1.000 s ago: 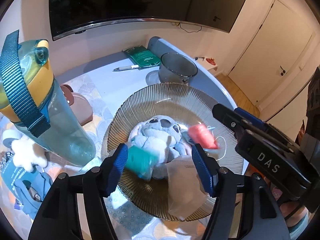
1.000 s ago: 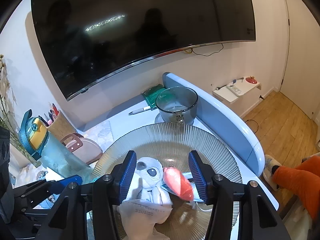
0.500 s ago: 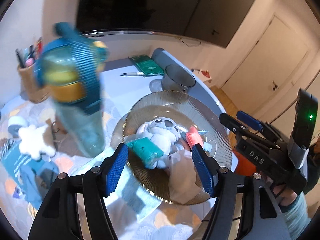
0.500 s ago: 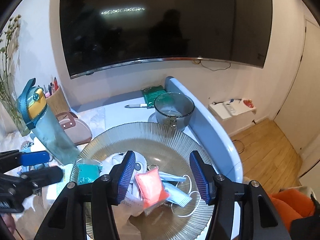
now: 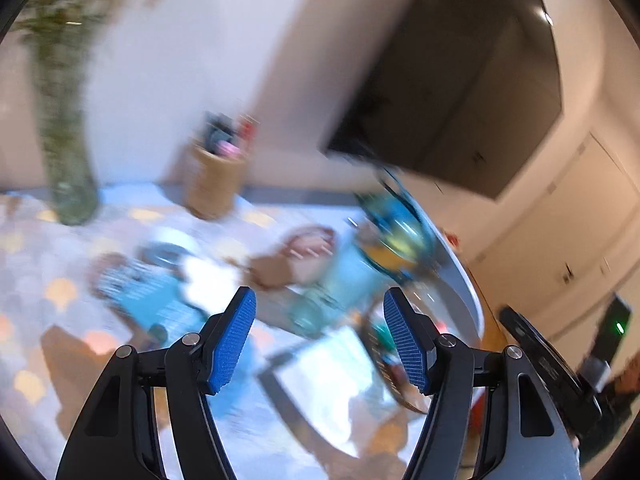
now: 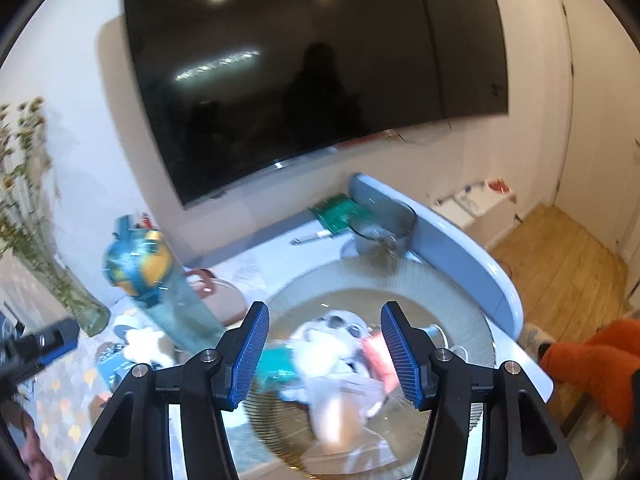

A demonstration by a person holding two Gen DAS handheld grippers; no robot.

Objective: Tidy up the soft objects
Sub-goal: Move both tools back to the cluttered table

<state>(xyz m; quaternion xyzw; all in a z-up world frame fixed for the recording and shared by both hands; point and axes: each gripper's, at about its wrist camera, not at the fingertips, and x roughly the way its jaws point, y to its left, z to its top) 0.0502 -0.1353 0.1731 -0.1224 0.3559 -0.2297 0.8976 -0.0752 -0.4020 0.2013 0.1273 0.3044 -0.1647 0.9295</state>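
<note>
A ribbed glass plate (image 6: 452, 312) holds a grey plush toy (image 6: 340, 332), a teal soft roll (image 6: 276, 364), an orange-red pouch (image 6: 376, 356) and a pale bag (image 6: 344, 396). My right gripper (image 6: 324, 356) is open and empty, hovering above the plate. My left gripper (image 5: 320, 340) is open and empty, swung left over the table; the view is blurred. A white plush (image 5: 208, 276) and a blue cloth item (image 5: 152, 300) lie ahead of it; both also show in the right wrist view, the plush (image 6: 140, 340).
A tall teal bottle with a yellow lid (image 6: 160, 288) (image 5: 360, 264) stands left of the plate. A pink lidded box (image 6: 224, 300), glass vase (image 5: 72, 196), woven pen cup (image 5: 214, 184), grey pot (image 6: 380, 228), green packet (image 6: 340, 212) and pen sit further back.
My left gripper has swung away from the plate to the left, toward the white plush and blue cloth. My right gripper has stayed over the plate, shifting slightly. Both stay open.
</note>
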